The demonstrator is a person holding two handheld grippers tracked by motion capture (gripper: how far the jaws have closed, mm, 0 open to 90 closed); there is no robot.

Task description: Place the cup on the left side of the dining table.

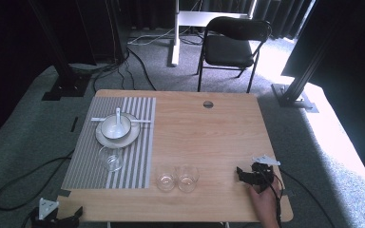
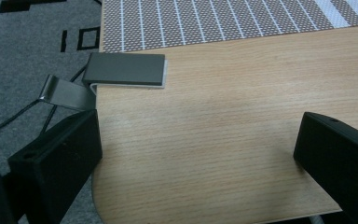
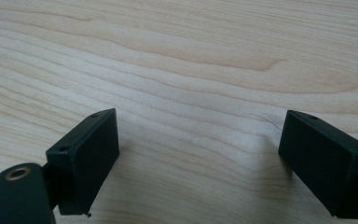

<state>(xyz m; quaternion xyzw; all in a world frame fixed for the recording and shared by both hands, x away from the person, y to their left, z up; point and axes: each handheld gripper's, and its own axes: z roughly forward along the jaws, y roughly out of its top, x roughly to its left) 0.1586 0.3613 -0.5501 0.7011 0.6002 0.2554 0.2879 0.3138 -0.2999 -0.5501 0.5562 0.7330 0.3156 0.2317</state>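
Reaching for the two small glasses is, by my reading, the step in hand; the nearer glass [image 1: 187, 178] and its twin [image 1: 166, 181] stand upright and just beside each other near the front edge of the desk [image 1: 204, 137], between the striped placemat [image 1: 111, 142] and the right tongs [image 1: 243, 175]; those tongs sit low over bare wood with the jaws spread wide and nothing between them, as the right gripper view confirms [image 3: 198, 154]; the left tongs [image 1: 71, 217] hang at the front left corner, likewise released and empty, their own view [image 2: 198, 154] looking past a grey clip [image 2: 125, 69] on the desk edge toward the mat. To do it well, I would bring the right tongs in level from the side, keep the jaws wide until the nearer glass's wall is between them, and close gently, since clear glass is slick and the twin is close enough to be knocked; a third tumbler [image 1: 110, 158] on the mat, and the bowl with spoon [image 1: 115, 126] on its plate [image 1: 118, 137], stand well apart and need no care. No brand, label or writing can be read anywhere.
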